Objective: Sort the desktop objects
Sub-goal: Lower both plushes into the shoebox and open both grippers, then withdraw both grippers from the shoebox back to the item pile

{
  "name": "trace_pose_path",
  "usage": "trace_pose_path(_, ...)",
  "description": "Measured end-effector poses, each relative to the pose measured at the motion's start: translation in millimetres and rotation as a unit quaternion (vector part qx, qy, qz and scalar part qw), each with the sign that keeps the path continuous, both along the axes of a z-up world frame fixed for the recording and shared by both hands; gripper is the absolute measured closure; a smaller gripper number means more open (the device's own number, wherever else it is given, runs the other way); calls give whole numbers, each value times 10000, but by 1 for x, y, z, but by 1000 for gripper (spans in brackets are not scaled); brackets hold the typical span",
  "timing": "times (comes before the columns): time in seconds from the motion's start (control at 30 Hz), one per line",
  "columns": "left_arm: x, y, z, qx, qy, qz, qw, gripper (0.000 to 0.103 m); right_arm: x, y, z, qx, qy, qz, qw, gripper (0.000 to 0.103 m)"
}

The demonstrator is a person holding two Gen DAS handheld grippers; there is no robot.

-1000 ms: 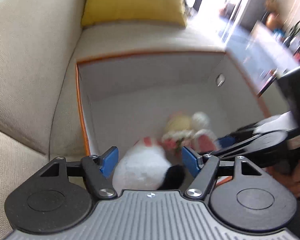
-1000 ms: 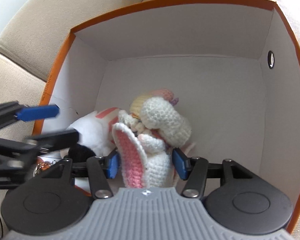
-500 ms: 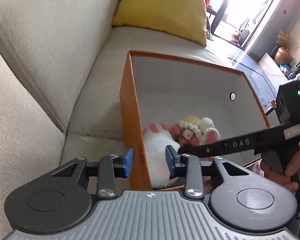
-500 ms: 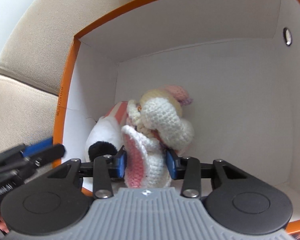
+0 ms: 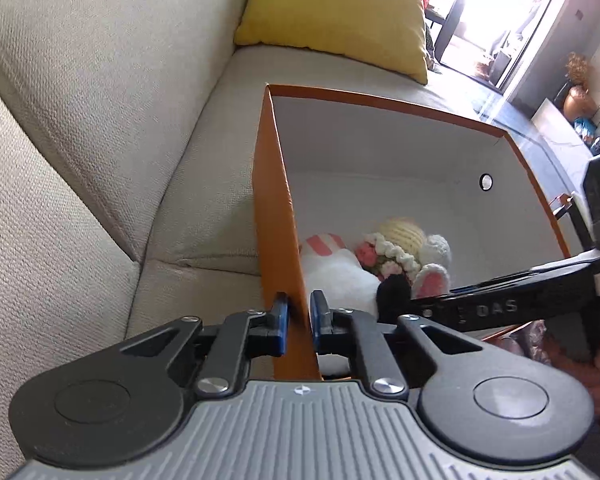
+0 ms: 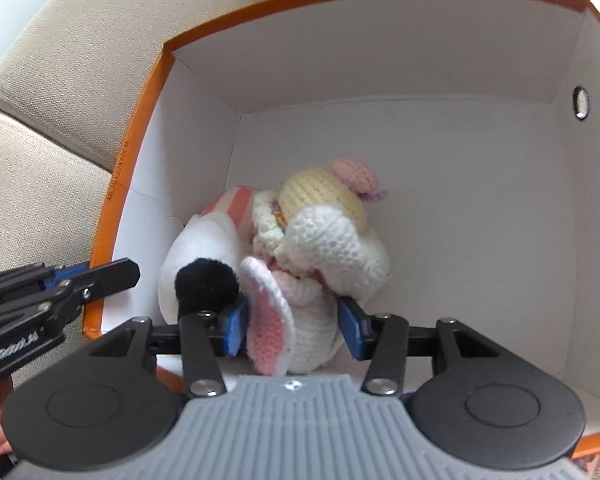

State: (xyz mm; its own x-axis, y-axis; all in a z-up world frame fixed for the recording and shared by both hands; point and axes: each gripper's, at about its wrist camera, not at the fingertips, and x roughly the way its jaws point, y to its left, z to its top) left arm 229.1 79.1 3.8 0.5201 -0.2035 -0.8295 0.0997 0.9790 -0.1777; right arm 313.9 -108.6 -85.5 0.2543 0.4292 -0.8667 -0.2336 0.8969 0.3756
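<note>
Two plush toys (image 6: 276,248) inside orange box (image 5: 276,208), left gripper (image 5: 299,320) clamping box wall, right gripper (image 6: 292,326) opening around crochet bunny (image 6: 300,304).

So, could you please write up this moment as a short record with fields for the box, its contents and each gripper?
surface: beige sofa, with a yellow cushion behind the box
box: orange box with white inside, open top
contents: crocheted bunny and white plush toy, lying side by side and touching, near the box's left wall
left gripper: shut on the box's left wall, one finger on each side
right gripper: inside the box, fingers opening on either side of the bunny's lower part
</note>
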Motion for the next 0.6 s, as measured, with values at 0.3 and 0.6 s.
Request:
trace_pose_path(0.3, 15, -3, -5, 376, -161, 43, 9992, 97, -26, -32, 42, -265, -843, -88, 9961, 45)
trace_pose_path(0.6, -29, -8, 22, 404, -1166, 226, 9921, 90, -84, -78, 83, -278, -1485, -406, 9877, 45)
